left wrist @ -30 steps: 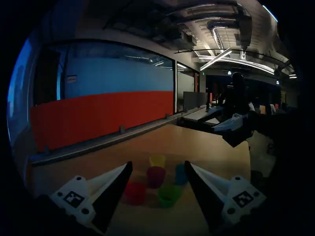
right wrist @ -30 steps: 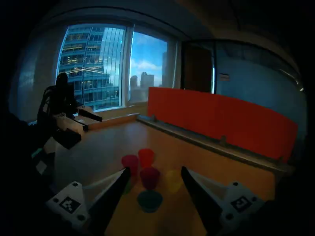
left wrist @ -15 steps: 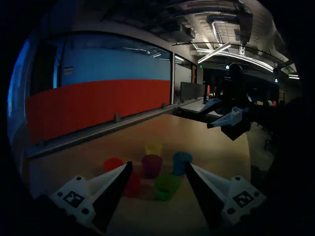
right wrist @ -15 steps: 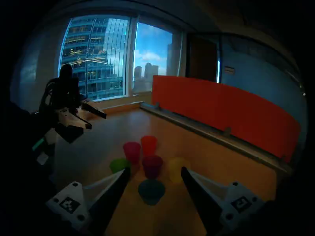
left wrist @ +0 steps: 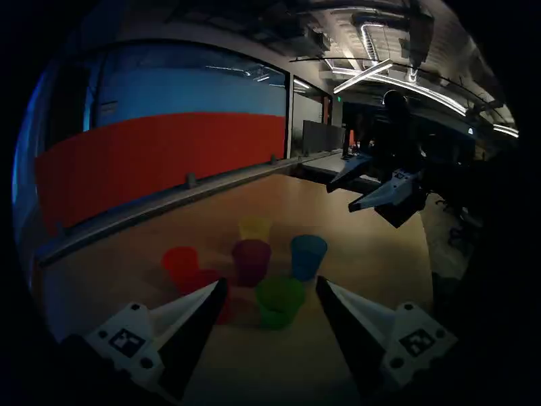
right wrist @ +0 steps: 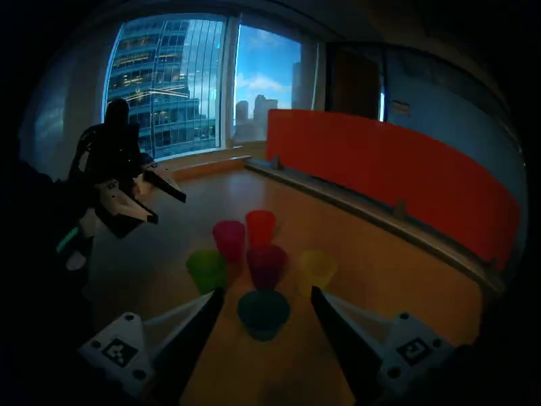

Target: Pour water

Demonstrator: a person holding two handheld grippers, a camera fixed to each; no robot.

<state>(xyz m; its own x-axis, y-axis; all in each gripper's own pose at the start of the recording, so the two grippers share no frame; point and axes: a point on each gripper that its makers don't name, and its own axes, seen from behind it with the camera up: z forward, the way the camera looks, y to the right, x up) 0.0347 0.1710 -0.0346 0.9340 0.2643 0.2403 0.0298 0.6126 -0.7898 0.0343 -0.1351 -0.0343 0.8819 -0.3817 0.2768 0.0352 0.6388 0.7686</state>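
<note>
Your left claw (left wrist: 270, 280) and right claw (right wrist: 265, 291) both hang spread and empty above the table (left wrist: 379, 250), facing the cups (right wrist: 260, 225) from different sides. The cups stand packed together near the table's middle, well in from its edges. The green cup (left wrist: 279, 301) is nearest your left claw and the teal cup (right wrist: 263, 312) nearest your right. If you close on either one, a finger could clip the maroon cup (left wrist: 251, 260) behind it and tip it. I cannot tell which cup holds water. Since a second ago both views have risen, so more cups show and they sit higher between the fingers; the cups themselves look unmoved.
</note>
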